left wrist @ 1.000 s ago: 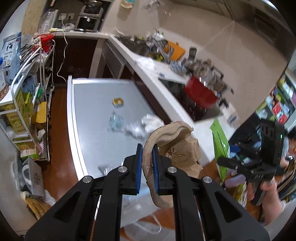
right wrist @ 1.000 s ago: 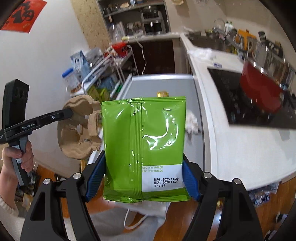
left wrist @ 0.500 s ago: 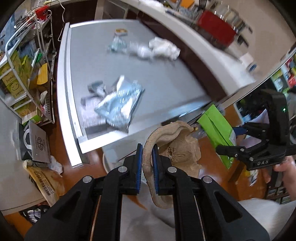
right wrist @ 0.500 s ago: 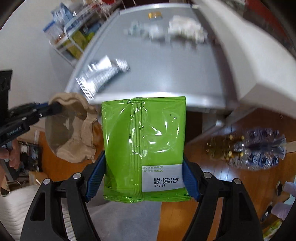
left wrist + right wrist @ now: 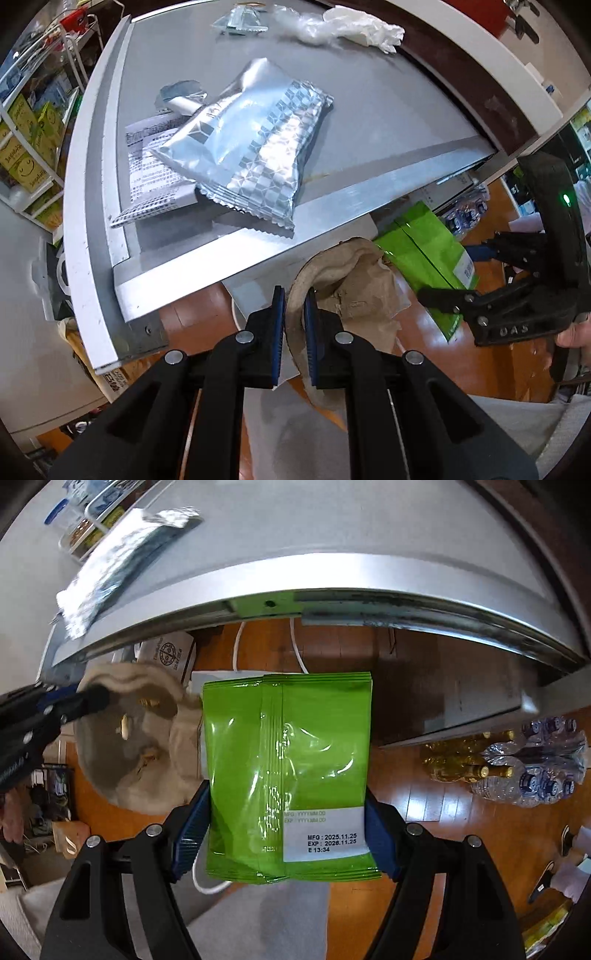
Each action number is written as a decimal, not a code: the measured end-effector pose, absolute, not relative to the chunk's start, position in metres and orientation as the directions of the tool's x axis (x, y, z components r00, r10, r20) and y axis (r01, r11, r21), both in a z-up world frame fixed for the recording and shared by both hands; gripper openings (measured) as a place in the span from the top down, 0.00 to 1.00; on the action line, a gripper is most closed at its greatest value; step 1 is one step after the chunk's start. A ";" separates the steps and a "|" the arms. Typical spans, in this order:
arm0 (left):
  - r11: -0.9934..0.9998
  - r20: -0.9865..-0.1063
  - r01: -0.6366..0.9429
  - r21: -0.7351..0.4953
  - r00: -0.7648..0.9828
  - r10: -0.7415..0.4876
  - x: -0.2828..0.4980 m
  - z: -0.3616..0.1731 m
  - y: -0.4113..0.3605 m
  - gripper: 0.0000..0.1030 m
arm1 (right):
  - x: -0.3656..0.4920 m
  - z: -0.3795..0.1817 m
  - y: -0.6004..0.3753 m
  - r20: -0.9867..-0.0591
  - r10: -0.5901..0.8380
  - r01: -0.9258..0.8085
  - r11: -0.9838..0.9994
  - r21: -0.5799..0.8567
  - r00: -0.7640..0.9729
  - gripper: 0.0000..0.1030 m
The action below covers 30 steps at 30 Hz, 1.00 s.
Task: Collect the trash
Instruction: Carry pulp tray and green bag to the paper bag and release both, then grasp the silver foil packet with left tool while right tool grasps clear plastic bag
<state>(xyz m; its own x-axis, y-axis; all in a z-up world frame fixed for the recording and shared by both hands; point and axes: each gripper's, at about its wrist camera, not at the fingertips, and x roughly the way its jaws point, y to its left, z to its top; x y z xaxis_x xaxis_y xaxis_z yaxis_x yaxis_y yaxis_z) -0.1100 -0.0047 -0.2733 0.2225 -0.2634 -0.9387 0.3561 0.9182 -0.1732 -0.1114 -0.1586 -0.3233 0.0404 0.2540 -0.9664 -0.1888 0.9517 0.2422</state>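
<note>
Two pieces of rubbish were off the grey metal-edged table (image 5: 369,110) and held out past its near edge, above the wooden floor (image 5: 424,805), each in its own gripper. I had the left gripper (image 5: 294,314) with its jaws nearly together, pinching the rim of a crumpled brown moulded-pulp tray (image 5: 354,288); a thin lip was all the grip that soft, torn fibre offered, and the rest of the tray hung free beyond the jaws. To its right, the right gripper (image 5: 286,834) had its jaws spread fairly wide across the full width of a glossy lime-green foil snack packet (image 5: 288,768), clamped by its two side edges so that it stood flat and upright, its white date label at the lower right corner. In the right wrist view the tray sat just left of the packet, their edges close or touching; I could not tell which. I judged both were carried low and pointed steeply down for dropping into a bin or bag that neither view showed clearly. More rubbish lay on the table: a silver chequered foil pouch (image 5: 251,147) on a printed paper sheet (image 5: 155,173) near the left edge, and crumpled white tissue (image 5: 362,27) at the far side.
</note>
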 end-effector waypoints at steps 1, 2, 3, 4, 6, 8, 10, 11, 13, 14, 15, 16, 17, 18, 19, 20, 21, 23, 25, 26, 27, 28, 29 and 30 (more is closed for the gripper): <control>0.918 -0.940 0.361 -0.166 0.222 -0.258 -0.110 -0.274 -0.005 0.88 | -0.109 -0.326 -0.159 -0.966 0.254 -0.190 0.951 0.243 0.037 0.28; 0.917 -0.942 0.364 -0.163 0.219 -0.255 -0.111 -0.275 -0.007 0.87 | -0.108 -0.328 -0.158 -0.967 0.254 -0.188 0.951 0.243 0.033 0.27; 0.916 -0.944 0.367 -0.164 0.212 -0.254 -0.111 -0.275 -0.008 0.83 | -0.106 -0.329 -0.157 -0.966 0.257 -0.185 0.951 0.247 0.028 0.24; 0.916 -0.945 0.367 -0.162 0.210 -0.251 -0.112 -0.275 -0.009 0.77 | -0.104 -0.331 -0.156 -0.963 0.270 -0.179 0.948 0.264 0.013 0.20; 0.920 -0.945 0.365 -0.143 0.225 -0.236 -0.114 -0.273 -0.010 0.44 | -0.104 -0.331 -0.154 -0.963 0.270 -0.183 0.947 0.265 0.004 0.13; 0.917 -0.942 0.373 -0.141 0.234 -0.240 -0.114 -0.271 -0.011 0.44 | -0.105 -0.330 -0.153 -0.966 0.260 -0.192 0.948 0.255 0.002 0.13; 0.917 -0.945 0.377 -0.132 0.232 -0.231 -0.116 -0.269 -0.009 0.44 | -0.109 -0.327 -0.154 -0.966 0.258 -0.197 0.947 0.253 0.000 0.13; 0.917 -0.945 0.376 -0.131 0.233 -0.231 -0.116 -0.267 -0.008 0.44 | -0.110 -0.324 -0.155 -0.967 0.254 -0.202 0.947 0.248 0.001 0.13; 0.920 -0.944 0.368 -0.135 0.235 -0.232 -0.119 -0.263 -0.004 0.44 | -0.117 -0.315 -0.156 -0.971 0.239 -0.220 0.948 0.230 0.012 0.13; 0.920 -0.944 0.366 -0.137 0.234 -0.234 -0.114 -0.263 0.000 0.44 | -0.120 -0.310 -0.158 -0.972 0.235 -0.229 0.947 0.224 0.020 0.13; 0.920 -0.942 0.366 -0.143 0.236 -0.240 -0.115 -0.259 0.004 0.43 | -0.125 -0.300 -0.159 -0.973 0.229 -0.242 0.946 0.214 0.035 0.13; 0.920 -0.941 0.367 -0.141 0.240 -0.240 -0.117 -0.254 0.007 0.42 | -0.126 -0.296 -0.162 -0.973 0.228 -0.248 0.946 0.210 0.044 0.13; 0.920 -0.939 0.368 -0.136 0.248 -0.238 -0.118 -0.248 0.013 0.40 | -0.131 -0.284 -0.164 -0.972 0.224 -0.259 0.945 0.201 0.063 0.13; 0.920 -0.937 0.369 -0.132 0.257 -0.237 -0.116 -0.243 0.015 0.38 | -0.135 -0.272 -0.165 -0.971 0.223 -0.270 0.943 0.193 0.088 0.13; 0.920 -0.935 0.370 -0.129 0.265 -0.238 -0.118 -0.238 0.013 0.37 | -0.138 -0.259 -0.166 -0.967 0.226 -0.280 0.942 0.187 0.114 0.13; 0.919 -0.929 0.373 -0.129 0.279 -0.244 -0.120 -0.229 0.017 0.36 | -0.140 -0.246 -0.167 -0.963 0.228 -0.288 0.940 0.180 0.141 0.13; 0.919 -0.923 0.373 -0.131 0.292 -0.250 -0.121 -0.222 0.018 0.35 | -0.142 -0.235 -0.168 -0.959 0.230 -0.295 0.940 0.173 0.169 0.13; 0.919 -0.907 0.369 -0.138 0.326 -0.267 -0.122 -0.206 0.021 0.35 | -0.146 -0.200 -0.167 -0.937 0.235 -0.310 0.939 0.150 0.260 0.11; 0.923 -0.875 0.353 -0.155 0.385 -0.294 -0.123 -0.183 0.026 0.31 | -0.146 -0.163 -0.165 -0.900 0.242 -0.311 0.942 0.128 0.363 0.07; 0.925 -0.859 0.344 -0.160 0.413 -0.302 -0.122 -0.175 0.025 0.27 | -0.145 -0.146 -0.164 -0.876 0.248 -0.308 0.944 0.121 0.413 0.06; 0.929 -0.836 0.331 -0.169 0.452 -0.313 -0.120 -0.164 0.026 0.23 | -0.143 -0.129 -0.163 -0.848 0.251 -0.300 0.947 0.115 0.466 0.04; 0.932 -0.813 0.318 -0.173 0.488 -0.317 -0.117 -0.153 0.026 0.21 | -0.140 -0.115 -0.165 -0.822 0.255 -0.293 0.949 0.113 0.509 0.04; 0.936 -0.799 0.308 -0.172 0.511 -0.315 -0.115 -0.146 0.024 0.18 | -0.138 -0.103 -0.164 -0.799 0.256 -0.286 0.952 0.111 0.544 0.04; 0.940 -0.780 0.297 -0.168 0.543 -0.311 -0.111 -0.135 0.025 0.15 | -0.134 -0.089 -0.164 -0.769 0.254 -0.274 0.956 0.106 0.586 0.04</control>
